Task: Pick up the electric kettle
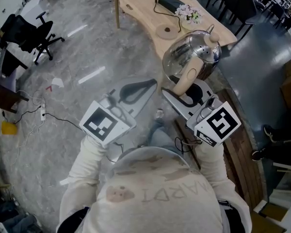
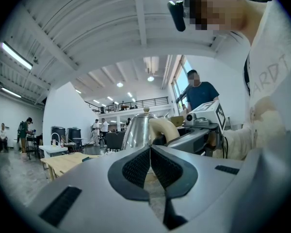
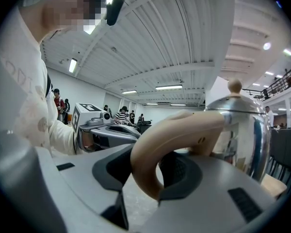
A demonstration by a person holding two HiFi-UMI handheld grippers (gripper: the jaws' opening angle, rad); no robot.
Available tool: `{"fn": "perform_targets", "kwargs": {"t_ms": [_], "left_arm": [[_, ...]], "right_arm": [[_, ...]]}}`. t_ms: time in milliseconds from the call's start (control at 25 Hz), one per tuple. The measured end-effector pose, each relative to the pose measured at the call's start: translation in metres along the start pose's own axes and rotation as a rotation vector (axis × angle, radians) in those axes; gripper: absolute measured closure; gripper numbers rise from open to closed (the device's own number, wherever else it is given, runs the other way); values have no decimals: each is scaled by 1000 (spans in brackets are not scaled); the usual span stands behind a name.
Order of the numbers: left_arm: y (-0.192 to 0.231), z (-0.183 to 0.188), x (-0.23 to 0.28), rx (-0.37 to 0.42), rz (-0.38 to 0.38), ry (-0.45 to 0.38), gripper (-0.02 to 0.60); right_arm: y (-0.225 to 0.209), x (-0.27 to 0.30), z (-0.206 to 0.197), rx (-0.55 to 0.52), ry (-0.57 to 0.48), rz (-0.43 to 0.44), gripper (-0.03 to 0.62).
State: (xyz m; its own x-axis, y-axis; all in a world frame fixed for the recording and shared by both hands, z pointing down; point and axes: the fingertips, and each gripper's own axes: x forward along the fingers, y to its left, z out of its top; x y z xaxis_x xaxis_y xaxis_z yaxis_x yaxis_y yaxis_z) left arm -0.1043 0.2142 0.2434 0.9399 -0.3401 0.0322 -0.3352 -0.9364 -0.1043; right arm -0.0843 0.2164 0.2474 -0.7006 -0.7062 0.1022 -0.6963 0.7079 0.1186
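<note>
1. Electric kettle [image 1: 191, 57] sits right at the tips of the right gripper [image 1: 190, 95], shiny steel body out past the jaws, with a little round knob [image 1: 213, 38] on the lid.
2. Its beige looped handle [image 3: 174, 130] runs straight between the right gripper's jaws, and both dark pads pinch it from either side, so that's a solid grab.
3. Can't really tell whether the kettle's bottom is resting on anything, since its body hides that.
4. Left gripper [image 1: 138, 89] hangs just to the left of the right one, clear of the kettle, jaws pressed together on nothing.
5. Beyond both grippers' tips is a light wooden table [image 1: 136, 4], its near end right behind the kettle.
6. On the table, further out from the grippers: a round wooden disc [image 1: 166, 31], some pale flowers [image 1: 189, 13] and a black box [image 1: 170, 3].
7. Way off to the left gripper's side there's a black office chair [image 1: 36, 35] on the grey floor.
</note>
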Motion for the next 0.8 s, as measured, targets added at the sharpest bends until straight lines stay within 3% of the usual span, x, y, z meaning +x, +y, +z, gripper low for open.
{"fn": "perform_targets", "kwargs": {"t_ms": [800], "left_arm": [[3,0,-2,-10,5,5,568]], "right_arm": [[0,0,0,1,7,0,447]]}}
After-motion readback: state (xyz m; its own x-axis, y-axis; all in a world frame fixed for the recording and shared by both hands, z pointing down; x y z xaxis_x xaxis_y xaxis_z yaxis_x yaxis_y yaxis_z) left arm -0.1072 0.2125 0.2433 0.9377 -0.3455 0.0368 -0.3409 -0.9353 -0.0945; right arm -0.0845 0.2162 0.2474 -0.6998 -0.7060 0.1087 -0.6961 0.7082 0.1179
